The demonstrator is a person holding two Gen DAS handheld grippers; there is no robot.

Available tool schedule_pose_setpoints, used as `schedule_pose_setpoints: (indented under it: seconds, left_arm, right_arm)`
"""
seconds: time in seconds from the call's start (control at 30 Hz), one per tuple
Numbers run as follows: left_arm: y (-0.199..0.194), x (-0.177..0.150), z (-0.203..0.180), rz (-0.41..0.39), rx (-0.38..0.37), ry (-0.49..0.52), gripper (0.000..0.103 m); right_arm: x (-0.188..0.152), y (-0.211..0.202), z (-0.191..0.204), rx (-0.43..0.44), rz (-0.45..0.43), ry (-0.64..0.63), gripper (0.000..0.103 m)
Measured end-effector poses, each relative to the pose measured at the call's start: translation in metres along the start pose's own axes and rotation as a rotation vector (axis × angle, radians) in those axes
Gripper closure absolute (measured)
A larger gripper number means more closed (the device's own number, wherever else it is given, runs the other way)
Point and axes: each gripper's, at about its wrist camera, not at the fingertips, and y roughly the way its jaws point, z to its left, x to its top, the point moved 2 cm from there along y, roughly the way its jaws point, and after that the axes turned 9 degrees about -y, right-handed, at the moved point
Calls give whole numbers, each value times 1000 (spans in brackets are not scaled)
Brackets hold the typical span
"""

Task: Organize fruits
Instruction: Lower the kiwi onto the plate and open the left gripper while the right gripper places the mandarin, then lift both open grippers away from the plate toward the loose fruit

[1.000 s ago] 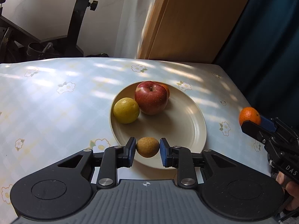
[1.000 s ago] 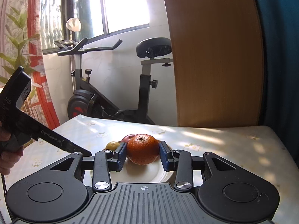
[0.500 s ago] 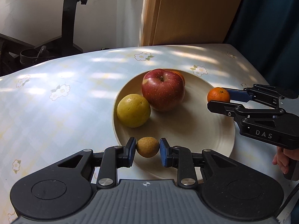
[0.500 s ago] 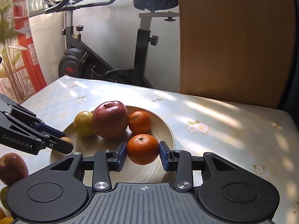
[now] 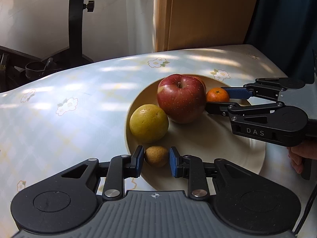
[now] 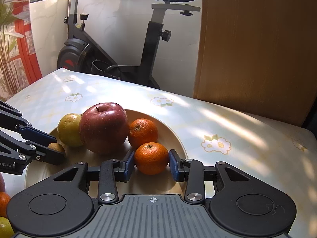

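Note:
A cream plate (image 5: pixel 227 158) (image 6: pixel 176 136) holds a red apple (image 5: pixel 181 98) (image 6: pixel 104 127), a yellow-green fruit (image 5: pixel 148 123) (image 6: pixel 68 130) and a mandarin (image 6: pixel 143 131). My left gripper (image 5: pixel 155 160) holds a small brown fruit (image 5: pixel 156 156) (image 6: pixel 56 147) at the plate's near rim; its pads sit at the fruit's sides with slight gaps showing. My right gripper (image 6: pixel 151 165) (image 5: pixel 218 101) holds a second mandarin (image 6: pixel 151 157) (image 5: pixel 217 94) low over the plate beside the apple.
The plate stands on a table with a floral cloth (image 5: pixel 65 105). An exercise bike (image 6: pixel 118 49) and a wooden panel (image 6: pixel 253 49) stand behind the table. More fruit (image 6: pixel 4 200) lies at the right wrist view's lower left edge.
My right gripper has carried its mandarin down into the plate, close to the apple and the other mandarin. My left gripper has lowered the brown fruit to the plate's near rim.

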Motion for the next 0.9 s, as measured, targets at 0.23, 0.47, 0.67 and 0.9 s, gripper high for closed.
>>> schedule_pose_setpoints:
  seconds: [0.23,0.47,0.67,0.9]
  left_arm:
    - [2,1,0,0,-5,6,72]
    - [-3,-2,-4,-10,-31,-22,58]
    - [-32,1,-6,-59,-14,-26,51]
    - [-90,-20,23,-141,-20,-177,47]
  right_arm:
    - [-6,-1,-2,-1,-45,47,66]
    - [-9,-24,-1,9,-78,68,50]
    - [-18,-60,-3,-21,-113,132,50]
    - [-59,-101,7,-67,-143,334,50]
